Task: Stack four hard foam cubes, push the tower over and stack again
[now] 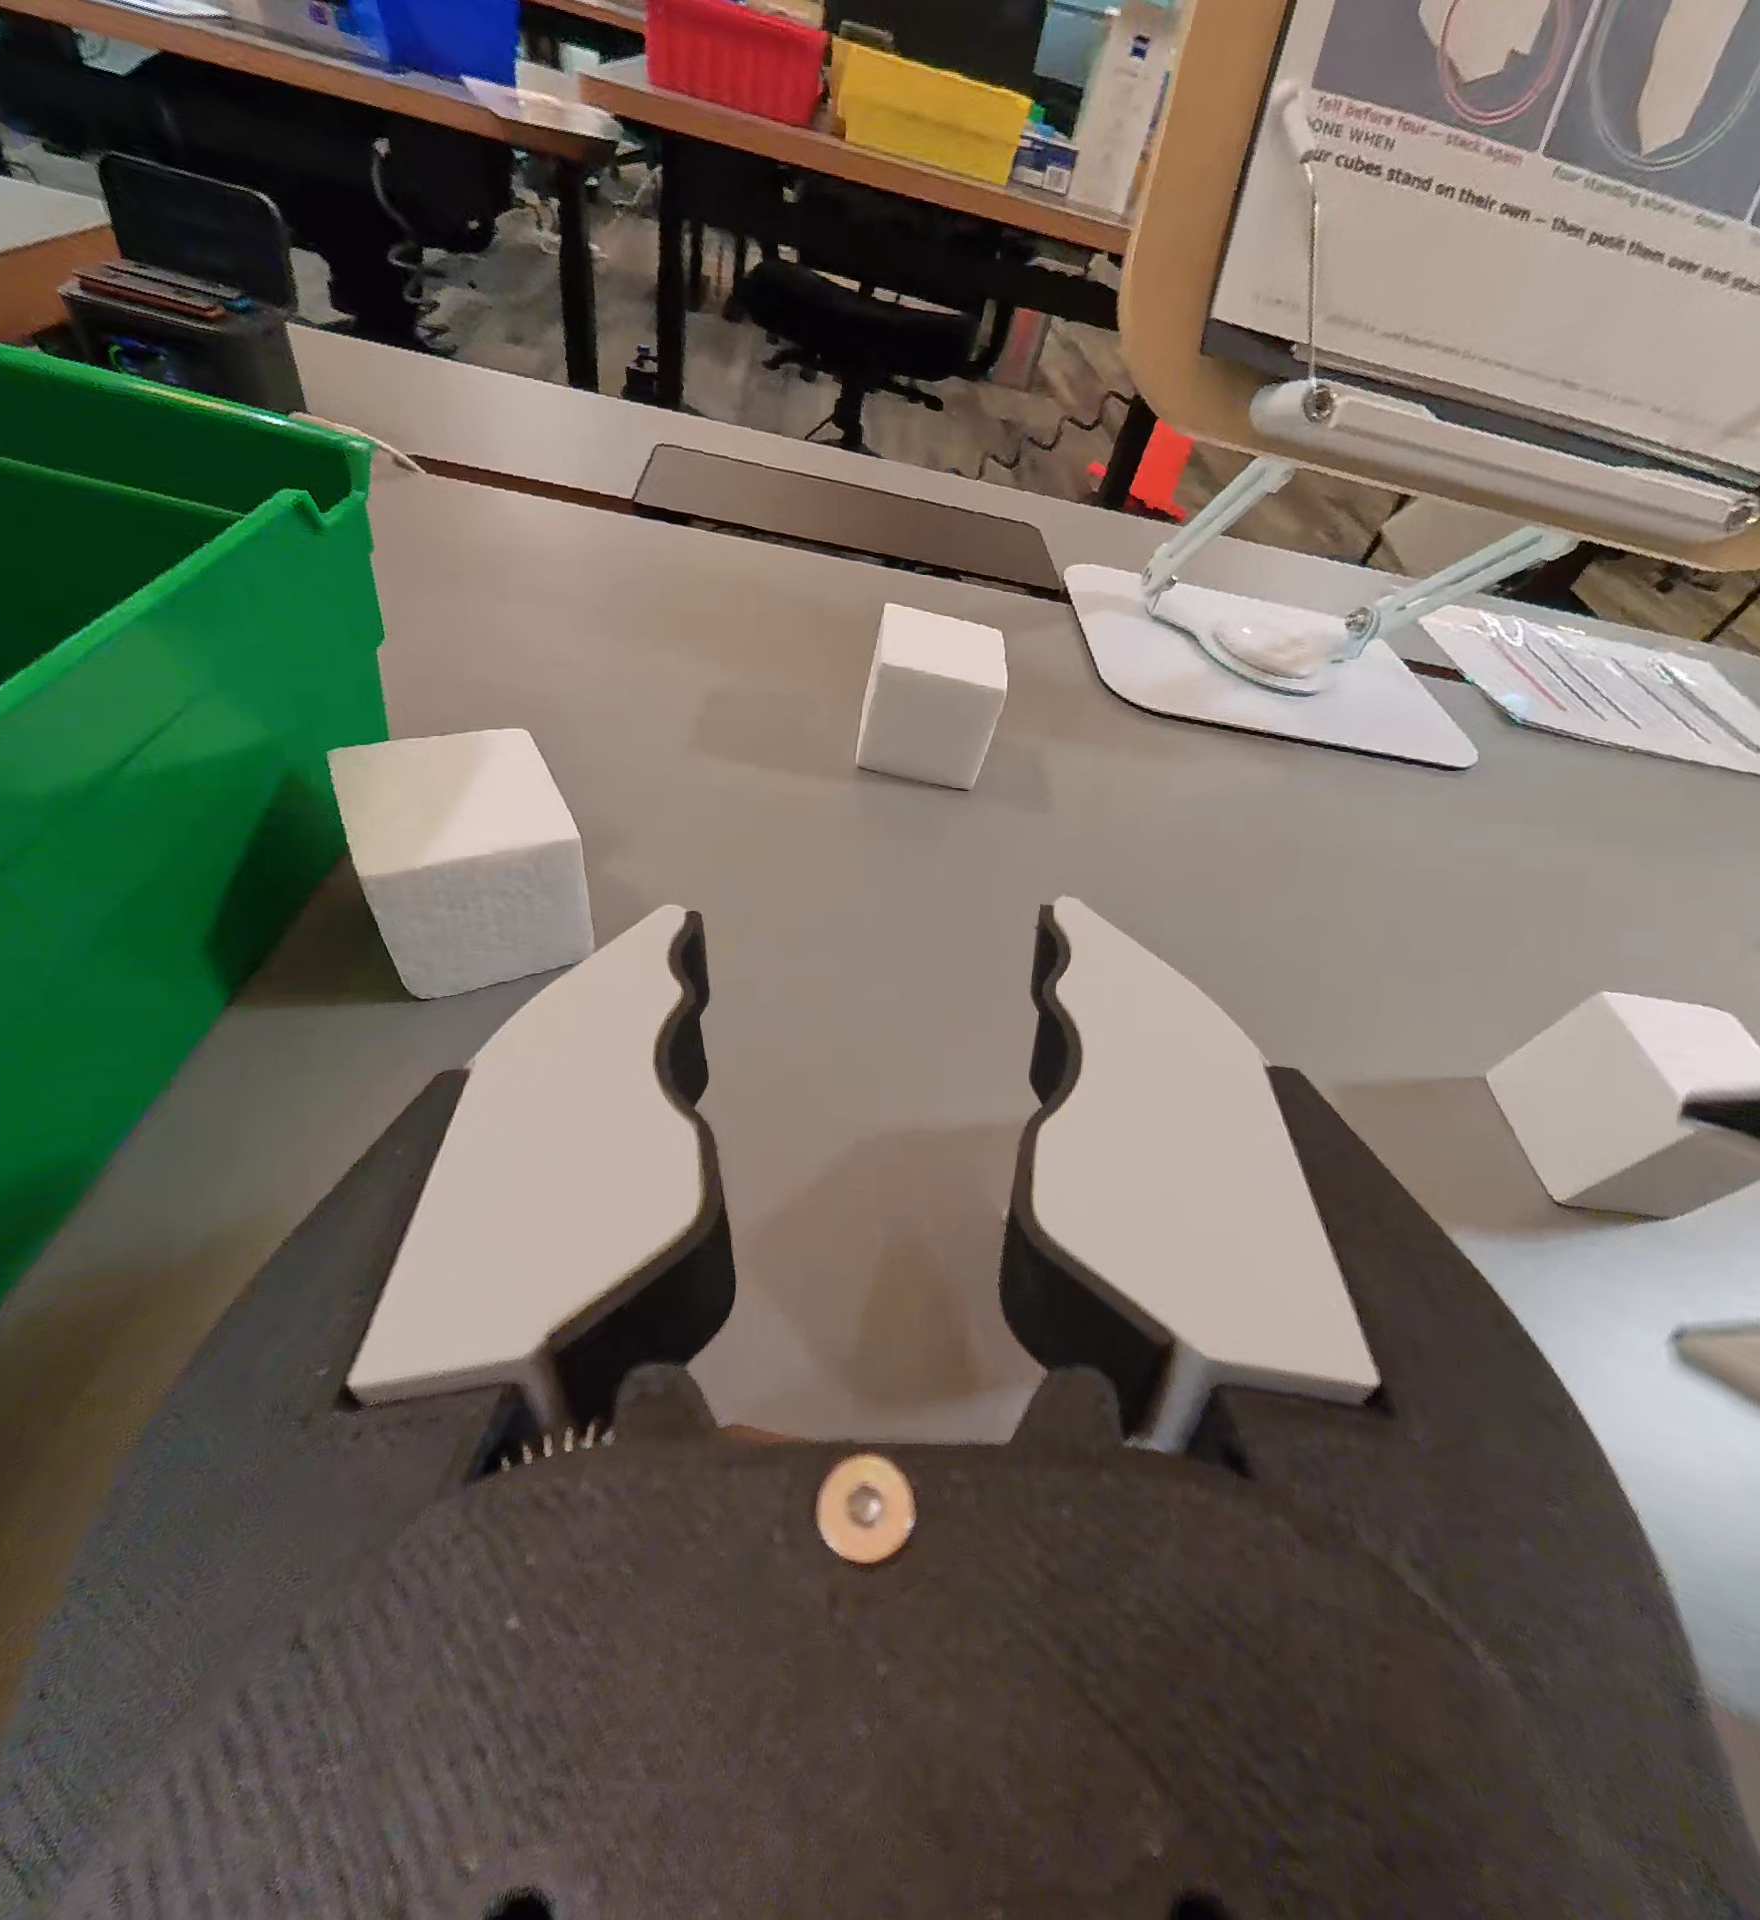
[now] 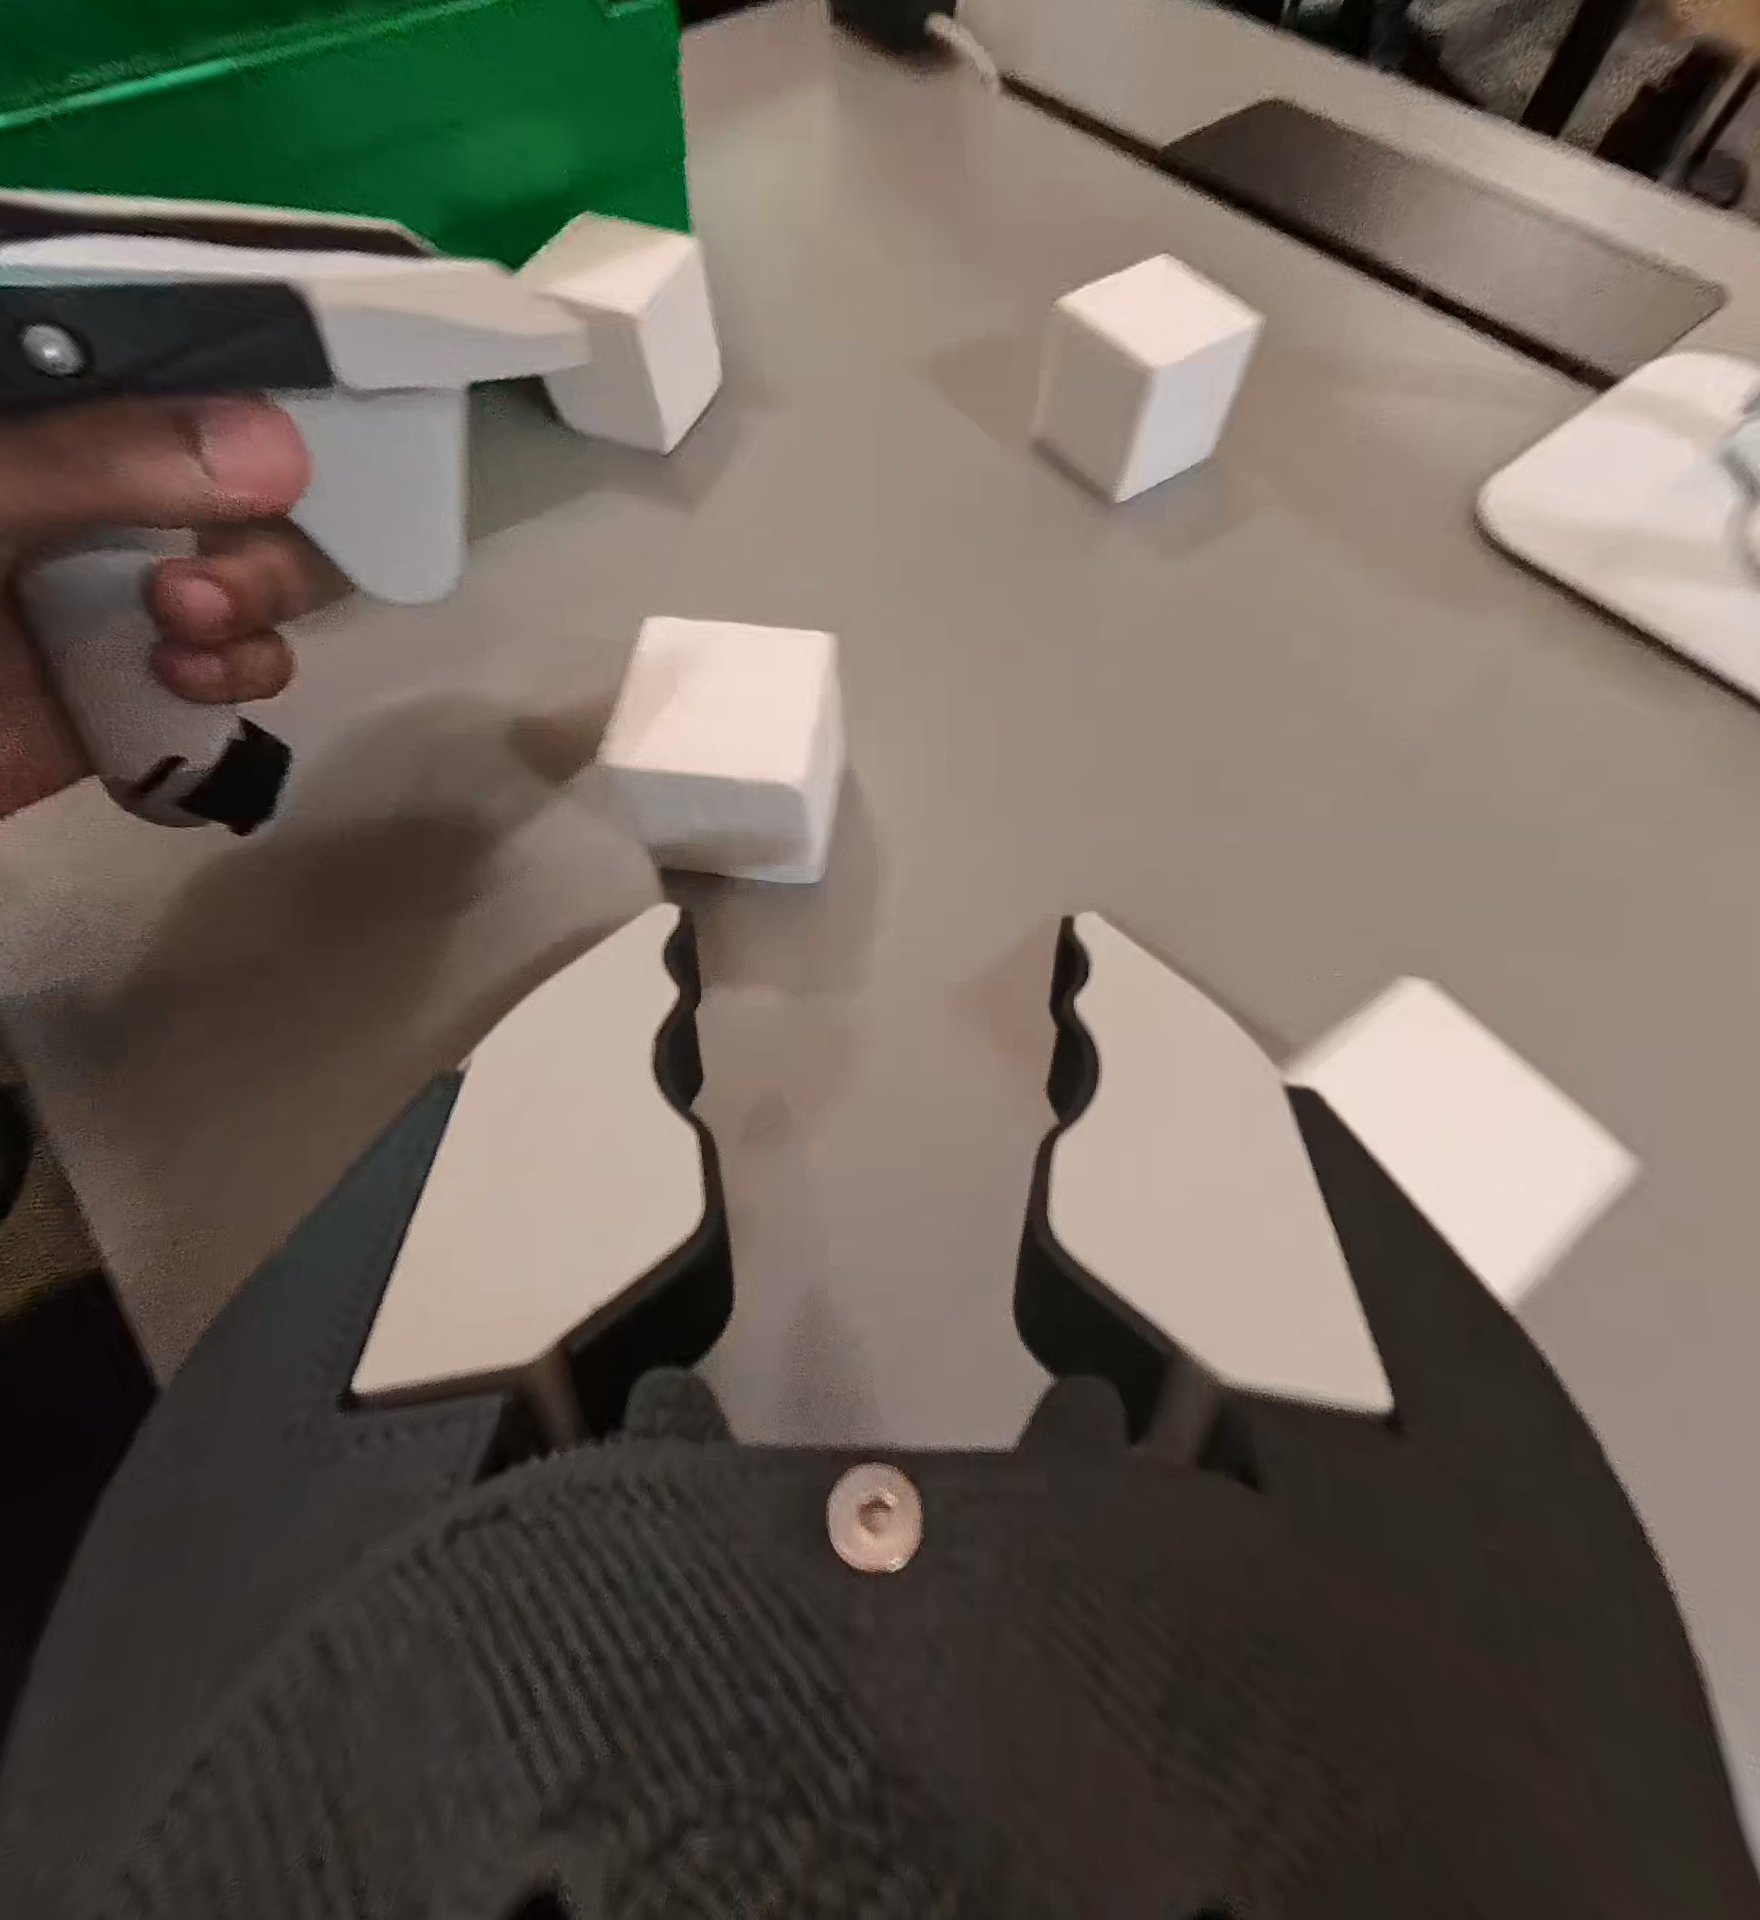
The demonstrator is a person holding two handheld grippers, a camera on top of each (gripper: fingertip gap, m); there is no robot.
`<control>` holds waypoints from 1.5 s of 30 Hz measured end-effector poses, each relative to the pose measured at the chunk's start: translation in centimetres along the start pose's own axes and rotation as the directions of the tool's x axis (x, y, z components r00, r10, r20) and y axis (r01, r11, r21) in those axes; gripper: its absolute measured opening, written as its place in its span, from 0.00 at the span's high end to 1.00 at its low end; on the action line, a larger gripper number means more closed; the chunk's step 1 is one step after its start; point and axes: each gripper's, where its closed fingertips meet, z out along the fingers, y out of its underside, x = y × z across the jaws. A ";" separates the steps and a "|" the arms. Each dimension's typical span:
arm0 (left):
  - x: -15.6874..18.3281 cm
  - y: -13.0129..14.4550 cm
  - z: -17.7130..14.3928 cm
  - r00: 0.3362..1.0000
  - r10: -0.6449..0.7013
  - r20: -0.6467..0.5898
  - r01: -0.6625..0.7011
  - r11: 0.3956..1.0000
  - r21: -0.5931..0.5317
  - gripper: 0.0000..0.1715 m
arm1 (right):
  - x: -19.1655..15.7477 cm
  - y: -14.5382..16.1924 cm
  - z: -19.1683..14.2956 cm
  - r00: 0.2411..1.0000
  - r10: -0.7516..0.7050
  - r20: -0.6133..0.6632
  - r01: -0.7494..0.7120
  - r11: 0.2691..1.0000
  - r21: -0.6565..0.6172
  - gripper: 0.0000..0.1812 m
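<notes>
Several white foam cubes stand apart on the grey table (image 1: 1219,883). My left gripper (image 1: 871,920) is open and empty above the table. One cube (image 1: 465,857) sits just ahead to its left beside the green bin (image 1: 76,727). Another (image 1: 933,696) is farther ahead, and a third (image 1: 1624,1101) is to the right. My right gripper (image 2: 871,923) is open and empty. A cube (image 2: 730,748) lies just ahead of its left fingertip and another (image 2: 1458,1132) is beside its right finger. The left gripper (image 2: 554,322), held by a hand (image 2: 45,582), shows there next to the cube (image 2: 647,332) by the bin.
A white stand base (image 1: 1271,675) at the back right carries a board with a printed sheet (image 1: 1530,208). A laminated sheet (image 1: 1634,696) lies beside it. A dark panel (image 1: 845,520) is set in the table's far edge. Desks, chairs and coloured bins stand beyond.
</notes>
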 end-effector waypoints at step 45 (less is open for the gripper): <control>6.2 3.6 0.1 0.943 -0.090 -0.320 0.031 0.982 -0.186 0.75 | 10.0 0.6 -4.4 0.741 -0.382 0.552 0.475 0.879 -0.029 0.70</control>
